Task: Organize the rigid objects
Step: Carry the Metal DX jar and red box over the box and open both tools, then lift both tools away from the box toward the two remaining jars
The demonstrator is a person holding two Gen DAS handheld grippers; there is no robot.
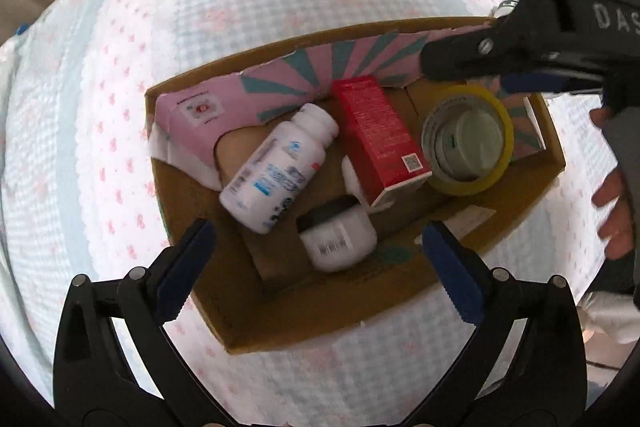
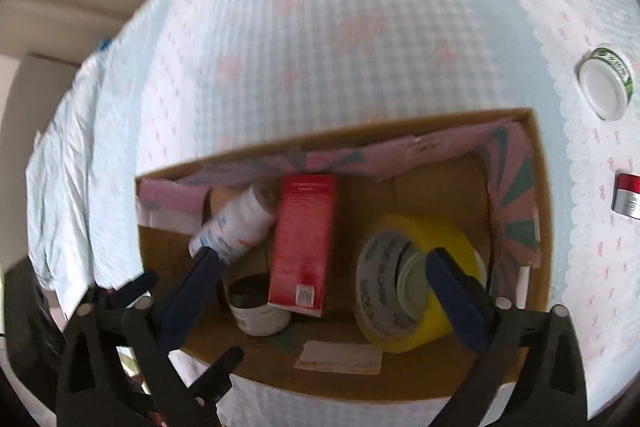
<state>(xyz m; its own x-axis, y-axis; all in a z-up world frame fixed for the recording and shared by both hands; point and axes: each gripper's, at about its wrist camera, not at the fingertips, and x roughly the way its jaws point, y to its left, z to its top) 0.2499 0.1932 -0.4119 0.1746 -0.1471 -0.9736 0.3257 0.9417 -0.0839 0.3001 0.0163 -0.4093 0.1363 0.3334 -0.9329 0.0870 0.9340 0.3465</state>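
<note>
Jaws on both grippers stand wide apart, nothing clamped. Left gripper [image 1: 316, 259] hangs over the near wall of the cardboard box [image 1: 304, 311], lower centre of the left wrist view; the small white jar [image 1: 340, 239] lies on its side between the blue pads [image 1: 188, 267], not touched. Right gripper [image 2: 324, 291] sits low in the right wrist view, one pad in front of the yellow tape roll [image 2: 416, 279], the other in front of the white pill bottle [image 2: 236, 227]; pads look clear of both, though overlap makes contact hard to rule out.

Box contents: pill bottle tipped at left, red carton [image 1: 380, 135] lying centre, tape roll at right with a pale lid [image 1: 472, 143] nested in its core. Still out on the patterned cloth [image 2: 360, 27]: a white-capped jar [image 2: 606, 87] at right edge, and a red and silver item [image 2: 628, 195] below it, cut off by the frame.

Risks:
- Both grippers crowd one box; in the left view the right one crosses the upper right corner. Collision likely if both retract at once.
- A pad could snag the tape roll or the torn pink liner [image 1: 224, 99] on the way up.
- Jar on its side may roll if nudged.

Pose: both point steeply down into the box. A hand [image 1: 612, 203] grips the right tool at the right edge.
</note>
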